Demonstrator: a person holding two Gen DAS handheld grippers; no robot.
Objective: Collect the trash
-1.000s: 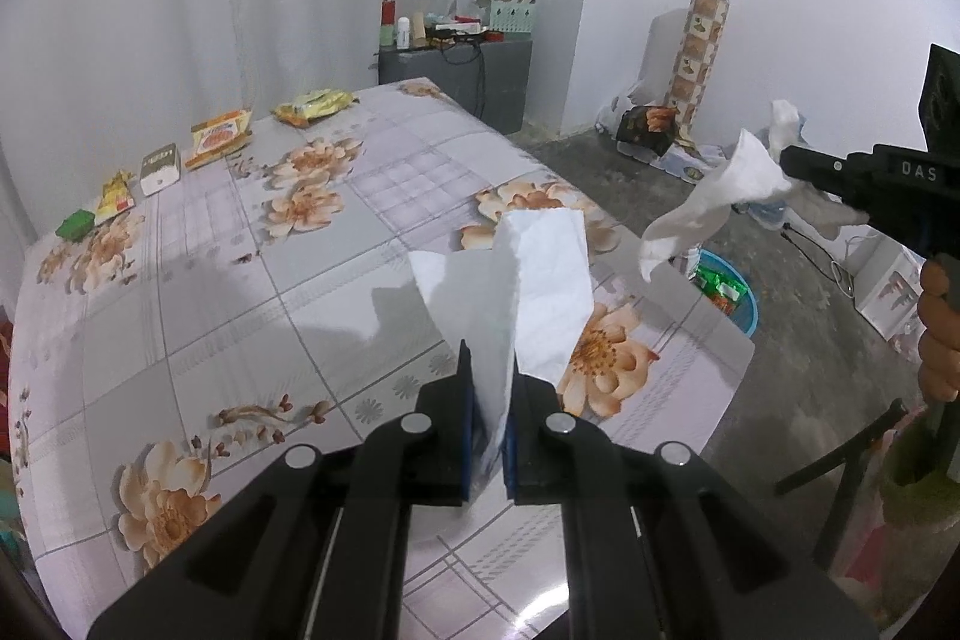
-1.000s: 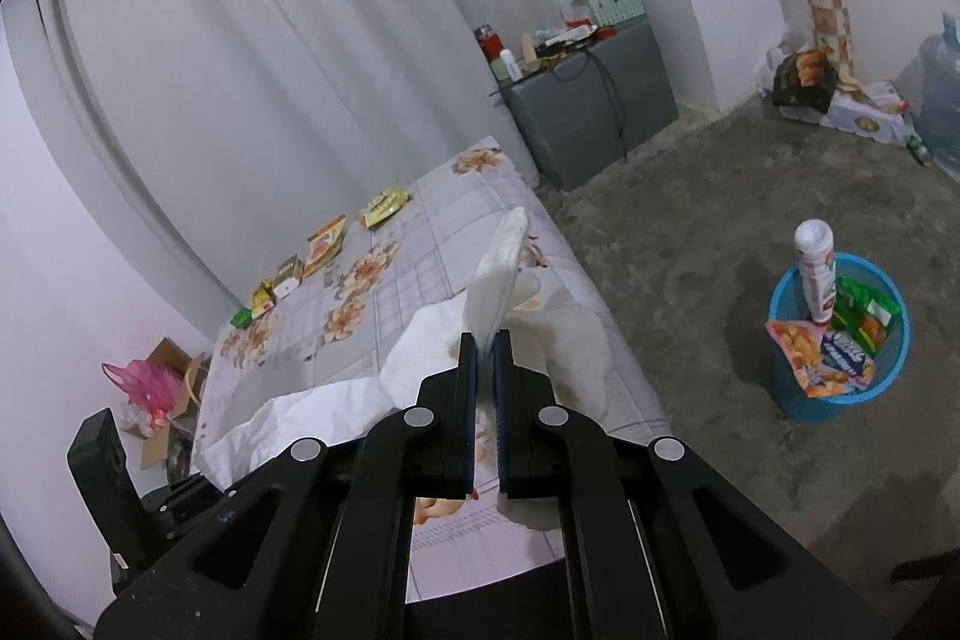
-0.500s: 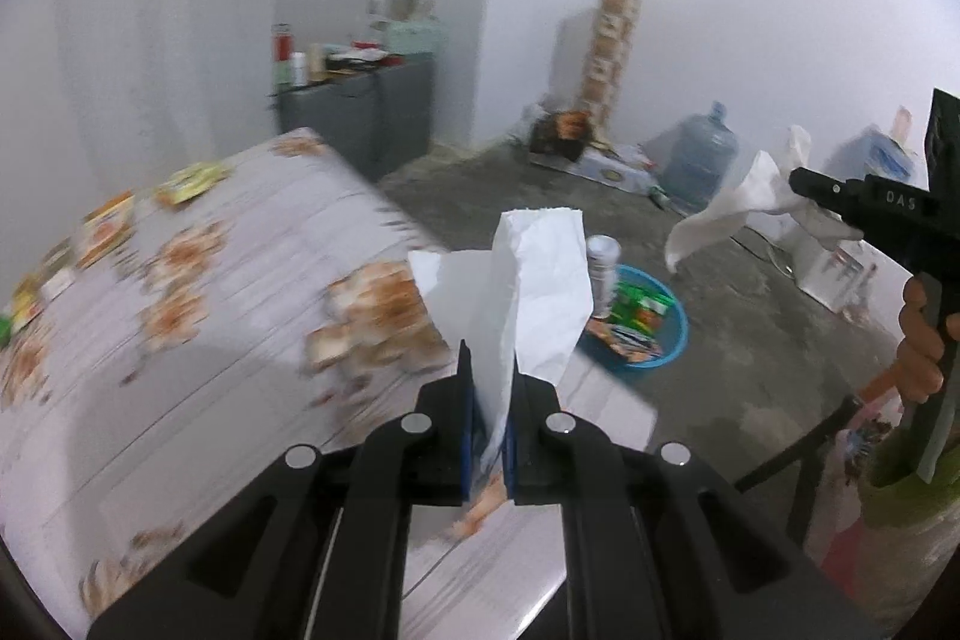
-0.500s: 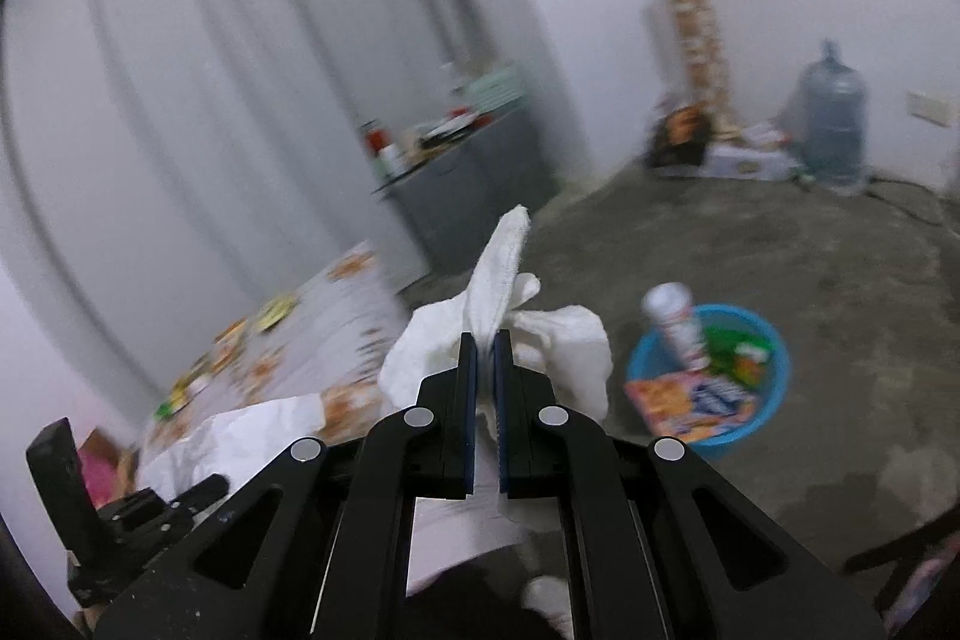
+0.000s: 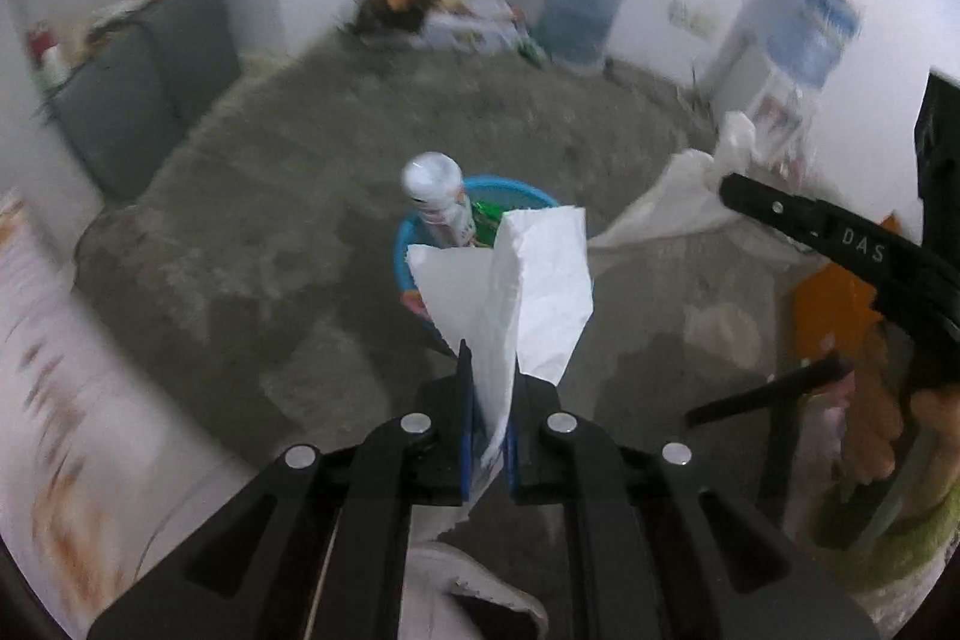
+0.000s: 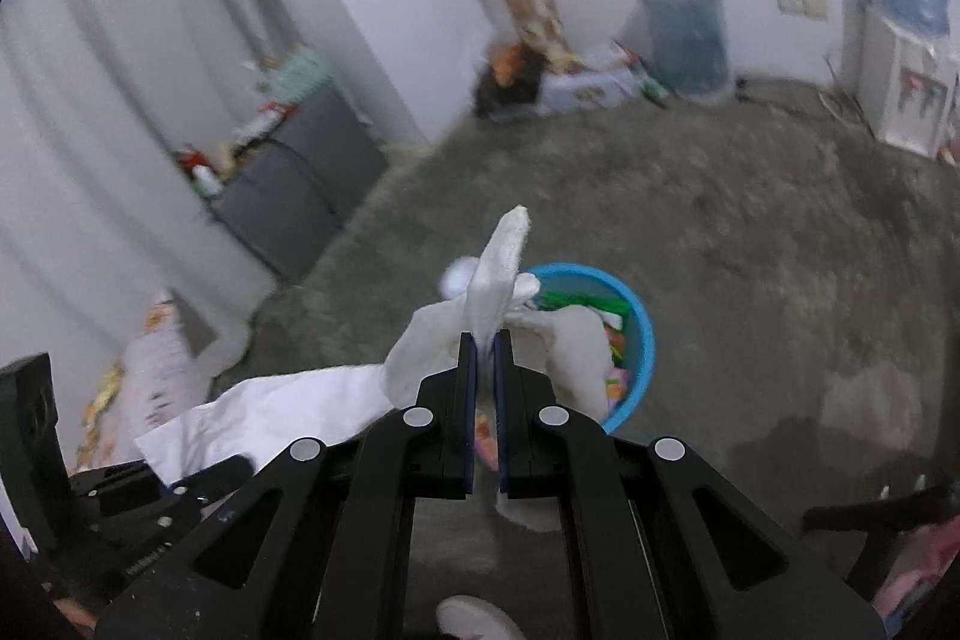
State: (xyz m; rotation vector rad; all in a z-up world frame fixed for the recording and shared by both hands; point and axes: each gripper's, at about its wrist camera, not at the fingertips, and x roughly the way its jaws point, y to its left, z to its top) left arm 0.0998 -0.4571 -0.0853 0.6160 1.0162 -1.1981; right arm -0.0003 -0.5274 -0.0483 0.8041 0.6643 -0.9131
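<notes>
Tissue in both grippers. Left gripper was clamped on a flat white tissue, pinched low so most of the sheet stood up past the fingertips. Right gripper was clamped on a crumpled tissue wad, with loose folds spilling out on both sides of the fingers. Both were held in the air above the blue bin on the concrete floor; the bin already held wrappers and a white bottle.

Handling, my read: near weightless, soft, no stiffness, tears easily. A narrow pinch was enough, and squeezing harder added nothing. Best hold looked like a bunched fold, not a single-ply edge, which could rip or slip free. On release it would likely flutter or cling to the pads, so letting go low and centred over the bin seemed safer. Frames were blurred, so fine contact detail was unclear.
</notes>
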